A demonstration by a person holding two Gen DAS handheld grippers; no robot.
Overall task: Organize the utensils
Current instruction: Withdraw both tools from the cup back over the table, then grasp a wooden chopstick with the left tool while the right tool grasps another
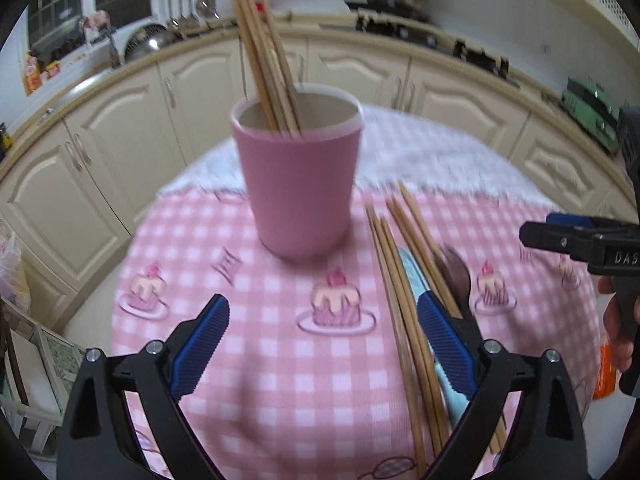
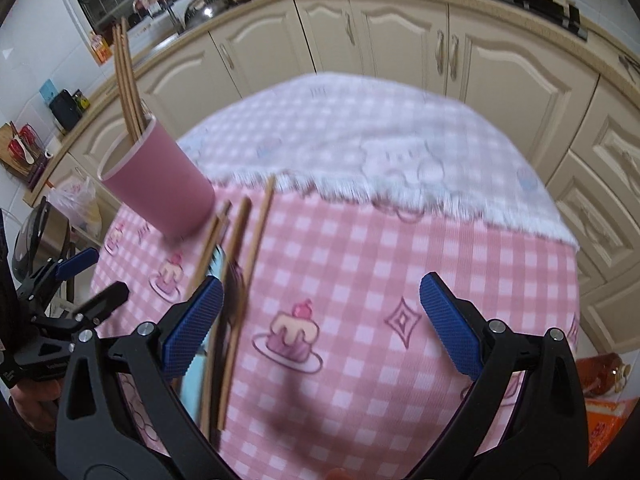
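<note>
A pink cup [image 1: 298, 184] stands on the pink checked tablecloth [image 1: 280, 360] with several wooden chopsticks [image 1: 260, 60] upright in it. More chopsticks [image 1: 400, 280] lie loose to its right, beside a dark spoon [image 1: 456, 272] and a light blue utensil [image 1: 412, 276]. My left gripper [image 1: 324, 340] hovers open in front of the cup, its right finger over the loose pile. In the right wrist view the cup [image 2: 160, 184] is at the left and the loose chopsticks [image 2: 240, 272] and dark spoon [image 2: 236, 288] lie by the left finger of my open right gripper [image 2: 320, 320].
Cream kitchen cabinets [image 2: 400, 40] curve behind the table. A white checked cloth [image 2: 360, 144] covers the table's far part. The right gripper's finger [image 1: 576, 236] and a hand show at the right edge of the left view. An amber bottle [image 2: 604, 372] lies at lower right.
</note>
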